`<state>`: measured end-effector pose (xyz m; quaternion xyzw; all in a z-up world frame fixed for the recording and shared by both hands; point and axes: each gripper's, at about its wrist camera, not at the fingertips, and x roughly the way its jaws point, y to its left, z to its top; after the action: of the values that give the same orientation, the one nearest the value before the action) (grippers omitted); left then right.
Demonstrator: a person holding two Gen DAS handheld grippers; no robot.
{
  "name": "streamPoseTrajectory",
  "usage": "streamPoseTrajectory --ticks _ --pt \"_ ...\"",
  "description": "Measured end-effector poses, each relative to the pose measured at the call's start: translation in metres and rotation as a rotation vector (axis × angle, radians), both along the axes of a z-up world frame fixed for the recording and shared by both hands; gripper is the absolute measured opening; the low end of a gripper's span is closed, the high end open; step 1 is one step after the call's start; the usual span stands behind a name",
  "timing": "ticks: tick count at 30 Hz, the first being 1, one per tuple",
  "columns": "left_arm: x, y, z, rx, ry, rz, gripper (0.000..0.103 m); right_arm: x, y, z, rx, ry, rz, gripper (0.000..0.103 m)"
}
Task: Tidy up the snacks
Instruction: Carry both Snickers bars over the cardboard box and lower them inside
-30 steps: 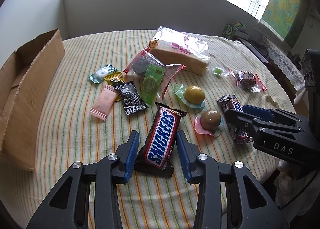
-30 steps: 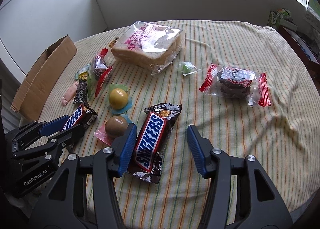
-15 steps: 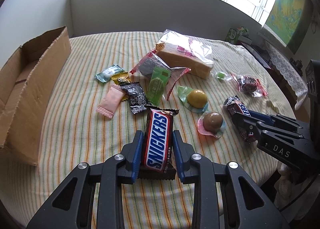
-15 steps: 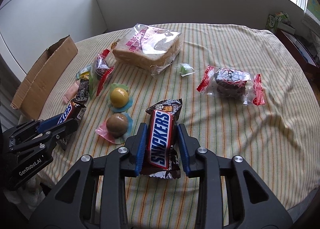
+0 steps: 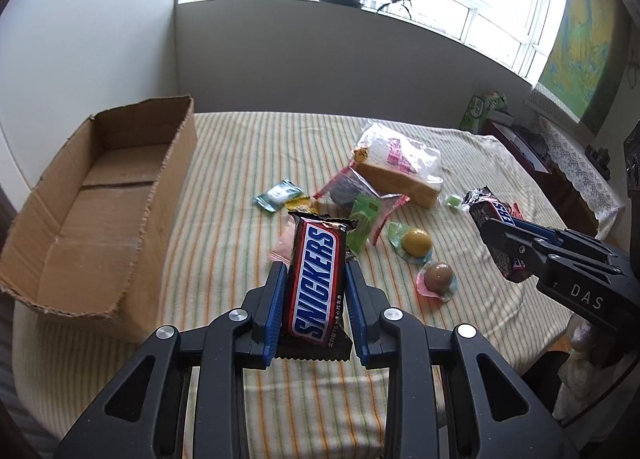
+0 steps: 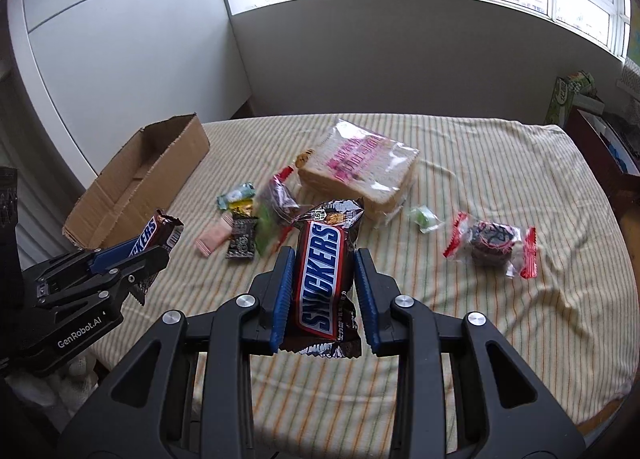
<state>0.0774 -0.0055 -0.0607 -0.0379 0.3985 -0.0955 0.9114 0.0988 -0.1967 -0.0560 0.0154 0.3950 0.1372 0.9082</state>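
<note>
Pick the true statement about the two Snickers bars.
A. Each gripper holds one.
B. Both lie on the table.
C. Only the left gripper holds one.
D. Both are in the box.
A: the left gripper clamps one Snickers bar, the right gripper another Snickers.

- One Snickers bar (image 5: pixel 316 279), brown wrapper with blue lettering, stood lengthwise off the table, right of the cardboard box (image 5: pixel 100 211).
- A second Snickers bar (image 6: pixel 324 279) was likewise raised, farther right of the box.
- Bagged bread (image 6: pixel 360 167) lay flat beyond them.
</note>
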Motion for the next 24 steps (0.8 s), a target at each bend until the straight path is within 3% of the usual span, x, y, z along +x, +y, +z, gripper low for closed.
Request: streamPoseTrajectory --ticks 13,24 --pt "0.007 0.081 0.029 0.055 -0.074 0.159 0.028 0.031 0.11 0.035 0.004 -0.085 0.21 0.032" --pt "0.02 0.137 0.018 0.089 -0.051 0.264 0.027 0.054 0.21 0.025 0.0 -0.067 0.358 0.032"
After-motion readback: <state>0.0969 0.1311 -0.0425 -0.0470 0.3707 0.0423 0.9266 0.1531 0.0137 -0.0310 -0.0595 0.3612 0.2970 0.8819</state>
